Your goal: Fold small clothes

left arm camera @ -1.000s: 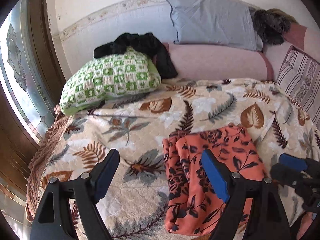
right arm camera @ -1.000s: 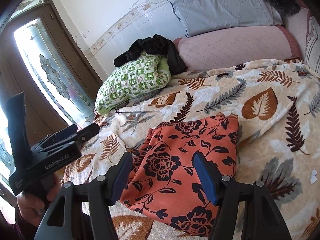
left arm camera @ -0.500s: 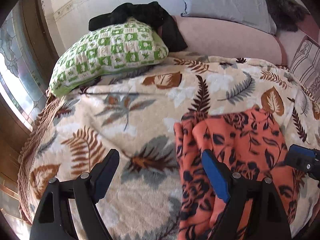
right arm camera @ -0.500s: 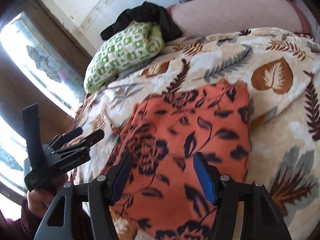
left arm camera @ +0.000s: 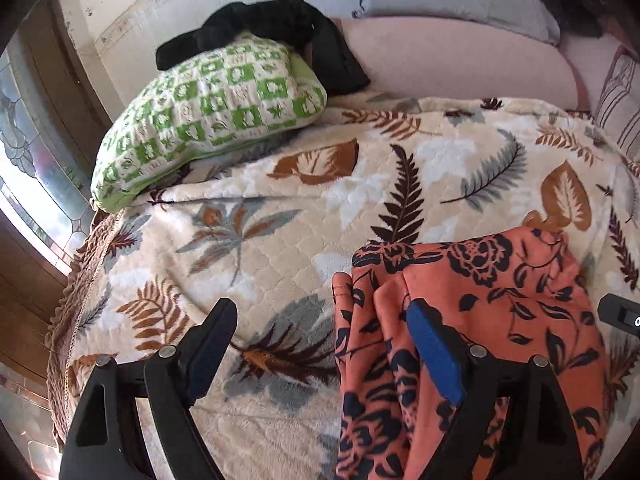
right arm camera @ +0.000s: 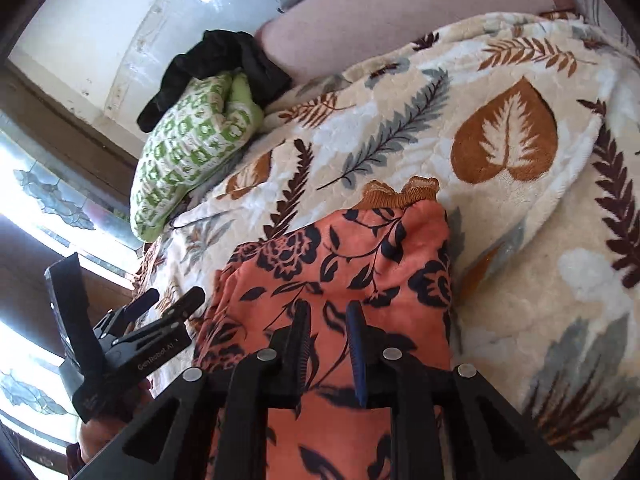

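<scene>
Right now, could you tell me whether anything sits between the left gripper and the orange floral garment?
Nothing visible does. The left gripper is wide open over the leaf-print blanket, one finger already above the orange floral garment. The right gripper is at the garment too.

Soft matt orange floral cloth garment (left arm camera: 500, 300) on plush quilted leaf-print blanket (left arm camera: 280, 248); knitted green-checked pillow (left arm camera: 212, 116); matt black plastic fingers (right arm camera: 298, 332), blue pads.
</scene>
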`<state>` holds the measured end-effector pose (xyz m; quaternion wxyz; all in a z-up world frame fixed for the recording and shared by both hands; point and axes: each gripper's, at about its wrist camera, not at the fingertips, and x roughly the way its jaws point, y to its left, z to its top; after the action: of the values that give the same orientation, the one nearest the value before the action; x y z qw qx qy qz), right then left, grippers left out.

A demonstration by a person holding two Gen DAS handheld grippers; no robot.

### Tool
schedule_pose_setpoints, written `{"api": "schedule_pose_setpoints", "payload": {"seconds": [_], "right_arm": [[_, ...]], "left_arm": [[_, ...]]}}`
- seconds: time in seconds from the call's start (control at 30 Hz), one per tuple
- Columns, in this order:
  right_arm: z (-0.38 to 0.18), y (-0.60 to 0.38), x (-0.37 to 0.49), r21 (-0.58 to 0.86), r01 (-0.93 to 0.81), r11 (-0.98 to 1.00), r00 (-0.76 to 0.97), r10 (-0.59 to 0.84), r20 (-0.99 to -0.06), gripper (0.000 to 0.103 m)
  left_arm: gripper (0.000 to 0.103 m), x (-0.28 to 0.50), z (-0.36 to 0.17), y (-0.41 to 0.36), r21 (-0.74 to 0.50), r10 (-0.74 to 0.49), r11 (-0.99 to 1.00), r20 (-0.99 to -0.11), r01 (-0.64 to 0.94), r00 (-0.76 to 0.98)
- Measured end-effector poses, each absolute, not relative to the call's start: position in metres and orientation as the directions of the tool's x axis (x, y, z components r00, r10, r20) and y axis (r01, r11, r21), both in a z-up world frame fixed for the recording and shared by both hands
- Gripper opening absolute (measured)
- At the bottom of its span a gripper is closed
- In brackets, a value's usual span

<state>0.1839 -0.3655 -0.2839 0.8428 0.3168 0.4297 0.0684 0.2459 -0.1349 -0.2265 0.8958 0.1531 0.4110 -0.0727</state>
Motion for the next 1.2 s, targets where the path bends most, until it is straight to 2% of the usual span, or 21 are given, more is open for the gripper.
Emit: {"api": "schedule_pose_setpoints", "payload": {"seconds": [0.07, 0.1, 0.13, 0.17, 0.2, 0.4, 0.6, 0.93, 1.2], "right_arm": [[-0.269, -0.362, 0.158, 0.579, 0.135, 0.804, 0.642, 0.374, -0.669, 0.024], [-0.262, -0.36, 0.144, 0.574, 0.127, 0.809, 0.653, 0.367, -0.663, 0.038], [-0.255, -0.358, 0.132, 0.57, 0.126, 0.812, 0.665, 0.357, -0.656, 0.068], [-0.248, -0.357, 0.119, 0.573, 0.125, 0.81, 0.685, 0.347, -0.641, 0.079], [-0.241, -0.356, 0.106, 0.575, 0.118, 0.809, 0.712, 0.335, -0.617, 0.084], [-0.201, -0.343, 0.06, 0.543, 0.084, 0.836, 0.752, 0.304, -0.584, 0.084], [-0.169, -0.319, 0.03, 0.444, 0.092, 0.891, 0.778, 0.215, -0.591, 0.084], [-0.153, -0.295, 0.009, 0.367, 0.151, 0.918, 0.8, 0.105, -0.591, 0.084], [-0.136, -0.279, 0.001, 0.342, 0.145, 0.929, 0.828, 0.075, -0.556, 0.084]], "left_arm": [[0.088, 0.221, -0.202, -0.131, 0.208, -0.028, 0.944, -0.724, 0.256, 0.69], [0.088, 0.209, -0.191, -0.129, 0.198, -0.043, 0.946, -0.706, 0.256, 0.706], [0.088, 0.198, -0.18, -0.127, 0.191, -0.054, 0.949, -0.689, 0.253, 0.723], [0.088, 0.189, -0.169, -0.124, 0.183, -0.066, 0.951, -0.672, 0.251, 0.738], [0.088, 0.18, -0.16, -0.122, 0.175, -0.077, 0.952, -0.657, 0.251, 0.75], [0.088, 0.134, -0.119, -0.111, 0.137, -0.122, 0.958, -0.595, 0.25, 0.794], [0.09, 0.104, -0.102, -0.1, 0.116, -0.131, 0.964, -0.582, 0.241, 0.802], [0.091, 0.074, -0.093, -0.08, 0.093, -0.137, 0.968, -0.576, 0.231, 0.806], [0.099, 0.053, -0.074, -0.065, 0.079, -0.132, 0.975, -0.544, 0.207, 0.829]]}}
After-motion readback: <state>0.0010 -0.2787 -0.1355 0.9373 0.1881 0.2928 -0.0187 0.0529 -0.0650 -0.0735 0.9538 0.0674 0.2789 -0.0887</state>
